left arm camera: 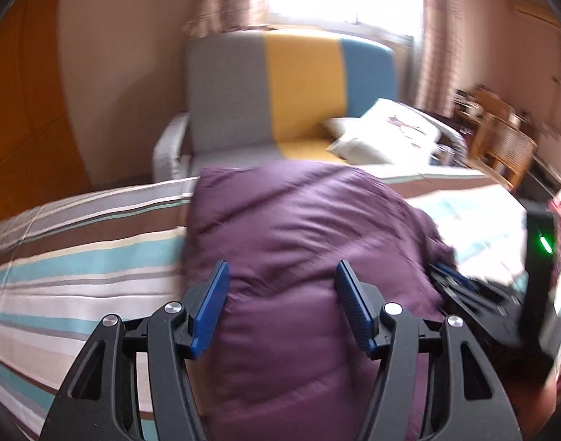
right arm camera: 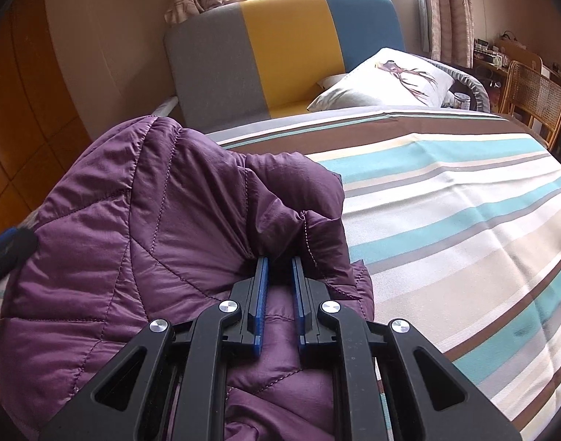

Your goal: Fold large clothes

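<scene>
A purple quilted jacket (left arm camera: 291,242) lies bunched on the striped bed (left arm camera: 78,257). My left gripper (left arm camera: 282,275) is open just above the jacket, its blue pads (left arm camera: 210,305) wide apart with nothing between them. In the right wrist view the jacket (right arm camera: 151,228) is heaped at the left of the bed (right arm camera: 464,220). My right gripper (right arm camera: 280,261) is shut on a fold of the jacket's edge, lifting it. The right gripper's black body also shows at the right edge of the left wrist view (left arm camera: 537,275).
A headboard with grey, yellow and blue panels (right arm camera: 291,44) stands beyond the bed with a white pillow (right arm camera: 390,77). A wicker chair (right arm camera: 537,99) and cluttered desk are at the far right. A wooden wardrobe (right arm camera: 19,110) lines the left wall. A curtained window is behind.
</scene>
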A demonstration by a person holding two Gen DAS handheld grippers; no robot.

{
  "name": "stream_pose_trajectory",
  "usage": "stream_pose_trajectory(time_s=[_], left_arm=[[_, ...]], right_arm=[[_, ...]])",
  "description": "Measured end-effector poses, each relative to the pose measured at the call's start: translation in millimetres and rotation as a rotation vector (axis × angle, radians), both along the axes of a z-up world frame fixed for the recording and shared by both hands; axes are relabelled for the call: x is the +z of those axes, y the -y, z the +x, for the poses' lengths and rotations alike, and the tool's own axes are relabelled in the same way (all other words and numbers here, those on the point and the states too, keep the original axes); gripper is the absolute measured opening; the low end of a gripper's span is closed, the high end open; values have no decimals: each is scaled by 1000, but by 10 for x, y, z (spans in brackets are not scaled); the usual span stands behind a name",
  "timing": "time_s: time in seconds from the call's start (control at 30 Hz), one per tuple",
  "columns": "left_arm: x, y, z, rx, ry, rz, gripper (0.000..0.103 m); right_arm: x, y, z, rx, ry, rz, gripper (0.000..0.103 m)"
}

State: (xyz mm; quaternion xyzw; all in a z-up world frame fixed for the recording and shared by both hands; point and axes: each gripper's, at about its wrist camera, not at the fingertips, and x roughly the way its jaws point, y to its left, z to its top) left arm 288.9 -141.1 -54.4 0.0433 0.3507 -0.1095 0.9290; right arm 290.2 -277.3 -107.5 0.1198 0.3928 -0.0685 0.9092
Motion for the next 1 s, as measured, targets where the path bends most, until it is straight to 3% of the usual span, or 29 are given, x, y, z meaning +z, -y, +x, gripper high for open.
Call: stream_pose_trajectory(time_s=[0.17,0.4,0.73,0.87,1.0], left_arm=[[-276,-13,376,27,-112,26,64],[-508,-9,428,20,-119,29,65],[-307,-124,-118,17,-28,28,65],[-234,-187,-322,-1,-22,7,65],[-198,-271,-520,-7,-8,9,73]], right_arm=[[3,-2,0,0,-1,-2,11],[9,0,9,-4,-2,-6,11],[263,-109,-115,17,-15,-95,11],[479,-182,-341,32,29,-74,11],[626,-257,-652,49,72,-30,12]])
